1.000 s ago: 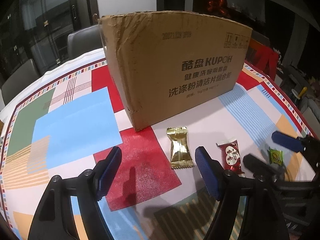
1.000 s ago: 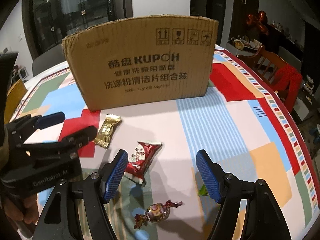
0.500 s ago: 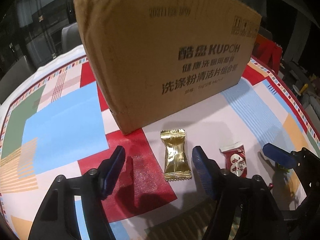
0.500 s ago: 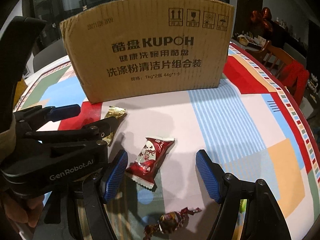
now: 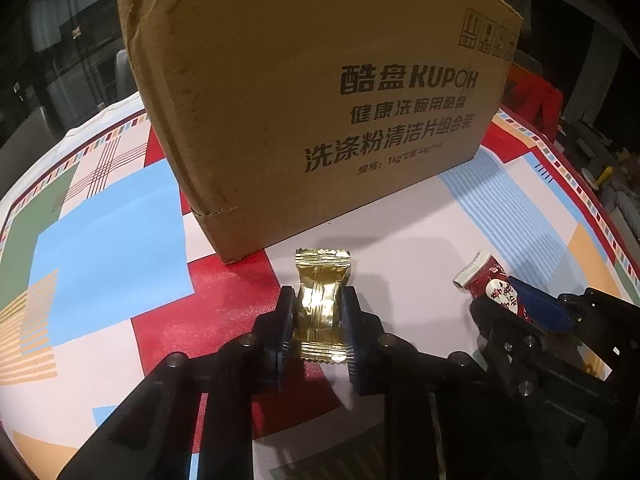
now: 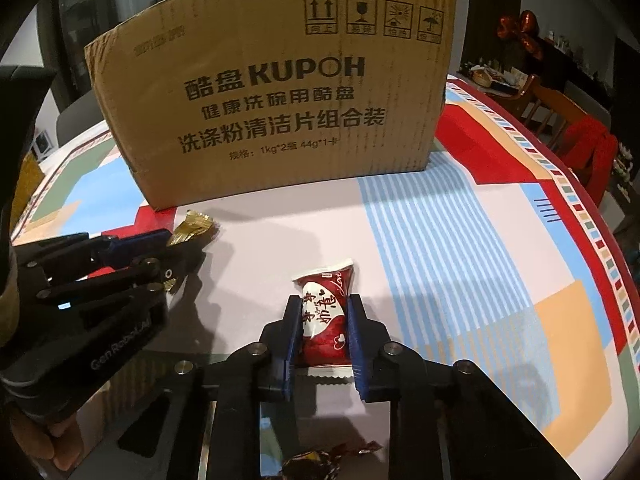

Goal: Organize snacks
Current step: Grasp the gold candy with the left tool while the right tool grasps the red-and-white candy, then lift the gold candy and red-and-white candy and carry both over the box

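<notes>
Count: one cardboard box, 12 o'clock. Three wrapped snacks: one gold packet, one red packet, one twist-wrapped candy at 6 o'clock. Two grippers: left gripper, right gripper.

We are moving both grippers in toward the cardboard box, which is now looming larger in both wrist views. Our left gripper, wide open a second ago, is now closing its blue pads on the gold candy packet. Our right gripper is doing the same, going from spread wide to pinching the red candy packet between its pads.
</notes>
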